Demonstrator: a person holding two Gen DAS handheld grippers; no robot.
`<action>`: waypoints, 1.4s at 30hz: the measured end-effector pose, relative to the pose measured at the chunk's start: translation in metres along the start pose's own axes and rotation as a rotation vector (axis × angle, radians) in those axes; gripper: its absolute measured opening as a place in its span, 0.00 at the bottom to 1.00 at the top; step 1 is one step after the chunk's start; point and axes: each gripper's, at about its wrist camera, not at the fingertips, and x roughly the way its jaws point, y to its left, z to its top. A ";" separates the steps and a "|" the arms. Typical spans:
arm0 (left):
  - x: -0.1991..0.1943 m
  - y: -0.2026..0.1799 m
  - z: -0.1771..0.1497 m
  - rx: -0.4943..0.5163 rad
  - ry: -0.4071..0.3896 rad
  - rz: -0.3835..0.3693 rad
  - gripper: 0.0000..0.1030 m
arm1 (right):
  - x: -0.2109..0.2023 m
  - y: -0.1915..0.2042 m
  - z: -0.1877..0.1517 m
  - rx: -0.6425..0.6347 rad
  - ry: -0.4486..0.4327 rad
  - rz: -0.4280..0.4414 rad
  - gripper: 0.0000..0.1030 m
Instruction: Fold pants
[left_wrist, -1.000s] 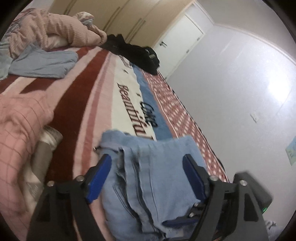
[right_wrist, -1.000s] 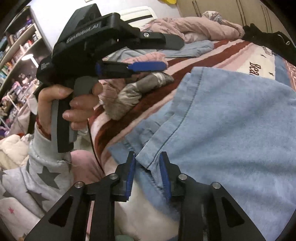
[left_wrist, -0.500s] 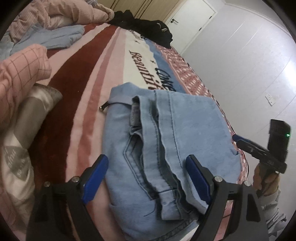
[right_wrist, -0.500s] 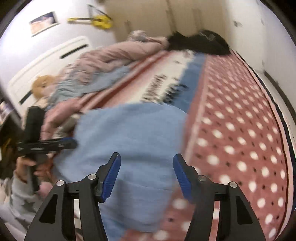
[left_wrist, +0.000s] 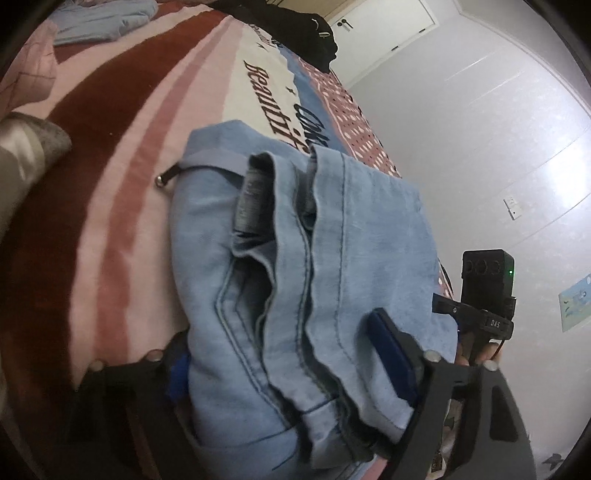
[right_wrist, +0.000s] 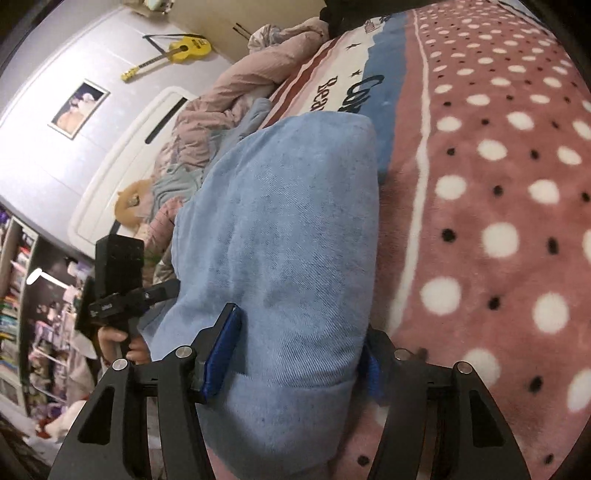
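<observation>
Left wrist: left claw (left_wrist: 291, 365) straddles folded pants (left_wrist: 295, 258), jaws closing in, apparently clamping stack to lift it. Right wrist: right claw (right_wrist: 295, 350) flanks opposite end, grip uncertain. Beyond: blanket (right_wrist: 498, 184), black clothes (left_wrist: 295, 29).

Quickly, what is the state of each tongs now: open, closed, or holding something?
Left tongs: closing around the folded jeans; grip cannot be told.
Right tongs: closing around the jeans' other end; grip cannot be told.
</observation>
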 end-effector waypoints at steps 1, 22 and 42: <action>0.001 -0.003 -0.001 0.005 0.000 0.005 0.69 | -0.001 0.000 -0.002 0.004 -0.002 0.008 0.49; -0.040 -0.088 -0.022 0.317 -0.153 0.242 0.18 | -0.038 0.079 -0.016 -0.141 -0.093 -0.007 0.30; -0.188 -0.046 0.036 0.314 -0.307 0.276 0.16 | 0.013 0.199 0.028 -0.270 -0.138 0.098 0.30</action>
